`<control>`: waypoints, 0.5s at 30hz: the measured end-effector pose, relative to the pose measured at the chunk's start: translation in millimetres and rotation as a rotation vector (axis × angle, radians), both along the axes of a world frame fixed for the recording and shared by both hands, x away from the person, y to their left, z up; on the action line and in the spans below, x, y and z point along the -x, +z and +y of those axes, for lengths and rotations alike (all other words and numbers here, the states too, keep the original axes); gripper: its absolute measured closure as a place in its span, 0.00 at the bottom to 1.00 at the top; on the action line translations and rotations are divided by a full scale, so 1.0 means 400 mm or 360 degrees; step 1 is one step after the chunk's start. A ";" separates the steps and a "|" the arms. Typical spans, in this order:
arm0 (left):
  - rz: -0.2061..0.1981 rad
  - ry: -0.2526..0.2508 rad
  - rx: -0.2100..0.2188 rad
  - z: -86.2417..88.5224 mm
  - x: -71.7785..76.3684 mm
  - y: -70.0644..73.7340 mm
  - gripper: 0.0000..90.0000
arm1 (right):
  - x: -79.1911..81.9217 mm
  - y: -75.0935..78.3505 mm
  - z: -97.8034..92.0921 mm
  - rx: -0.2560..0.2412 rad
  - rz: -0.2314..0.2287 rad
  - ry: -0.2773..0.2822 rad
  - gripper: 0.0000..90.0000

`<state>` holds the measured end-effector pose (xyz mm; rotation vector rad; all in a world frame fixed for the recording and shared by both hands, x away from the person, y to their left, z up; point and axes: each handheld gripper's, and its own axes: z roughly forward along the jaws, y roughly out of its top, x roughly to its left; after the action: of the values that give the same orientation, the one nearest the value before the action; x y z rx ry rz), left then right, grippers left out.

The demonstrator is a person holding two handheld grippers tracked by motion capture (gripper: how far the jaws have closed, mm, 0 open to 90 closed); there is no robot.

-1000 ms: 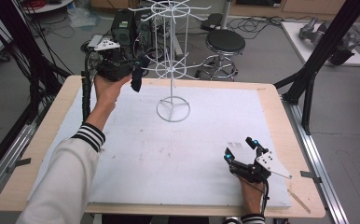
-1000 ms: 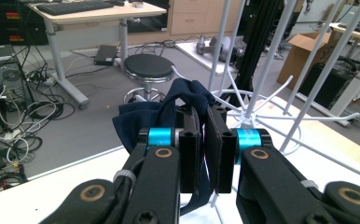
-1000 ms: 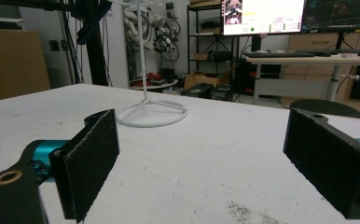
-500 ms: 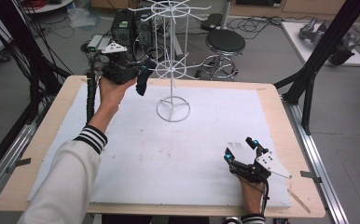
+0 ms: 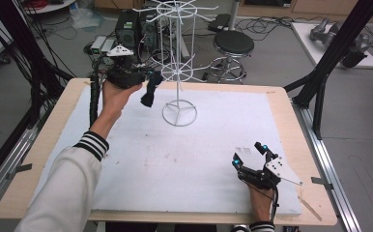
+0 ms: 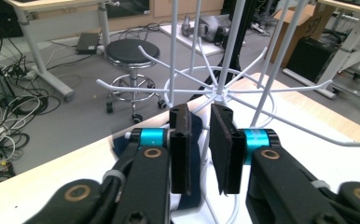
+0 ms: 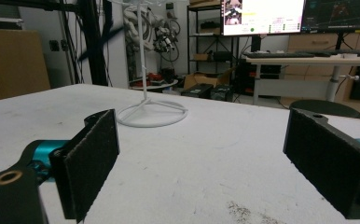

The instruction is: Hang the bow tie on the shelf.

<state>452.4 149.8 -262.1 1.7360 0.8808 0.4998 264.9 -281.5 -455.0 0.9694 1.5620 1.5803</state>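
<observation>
Your left gripper meets the white wire rack's spokes just ahead; the counter toward your right gripper lies open.

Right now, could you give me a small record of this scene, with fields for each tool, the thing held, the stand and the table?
left tool: raised off the table, jaws close together, beside the lower ring of the stand
held thing: dark soft item, hanging from the left tool, clear of the table
right tool: jaws wide open, holding nothing, low at the near right of the table
stand: white wire rack, upright, round base on the table
table: white-topped table
</observation>
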 end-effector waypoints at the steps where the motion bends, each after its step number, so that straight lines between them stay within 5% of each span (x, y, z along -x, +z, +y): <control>1: -0.0001 0.0006 -0.0005 0.000 0.001 0.001 0.84 | 0.000 0.000 0.000 -0.0001 0.0003 0.0001 0.11; 5: -0.0014 0.0007 -0.0055 0.006 0.010 0.005 0.75 | 0.000 0.000 0.000 -0.0003 0.0002 0.0001 0.11; 9: -0.0057 0.0003 -0.0089 0.022 0.024 0.011 0.55 | 0.001 0.000 0.000 -0.0005 0.0004 0.0005 0.11; 15: -0.0162 -0.0052 -0.0135 0.068 0.063 0.000 0.36 | 0.001 0.000 -0.001 -0.0020 0.0011 0.0010 0.11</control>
<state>427.1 177.1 -262.0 1.7827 0.7678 0.6058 264.4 -282.1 -455.0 0.9788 1.5632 1.5945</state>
